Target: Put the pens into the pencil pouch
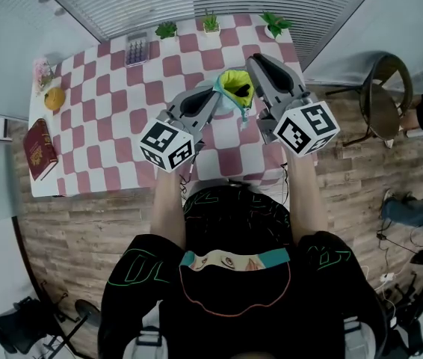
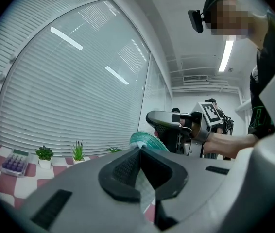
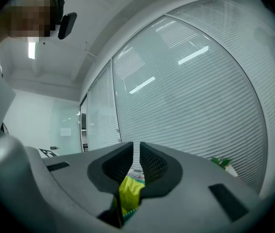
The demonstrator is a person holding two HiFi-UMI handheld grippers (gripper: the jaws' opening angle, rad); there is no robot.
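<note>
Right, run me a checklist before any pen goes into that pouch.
1. Left gripper gripping the pouch: ok, jaws shut on its teal edge.
2. Right gripper gripping the pouch: ok, the yellow lining sits between its jaws.
3. Pouch mouth open: ok, the head view shows the yellow inside between the two grippers.
4. Pouch over the table: ok, held above the checked cloth.
5. Pens located: cannot tell, none can be made out on the table.
6. A gripper free to fetch a pen: not ok, both are holding the pouch.
</note>
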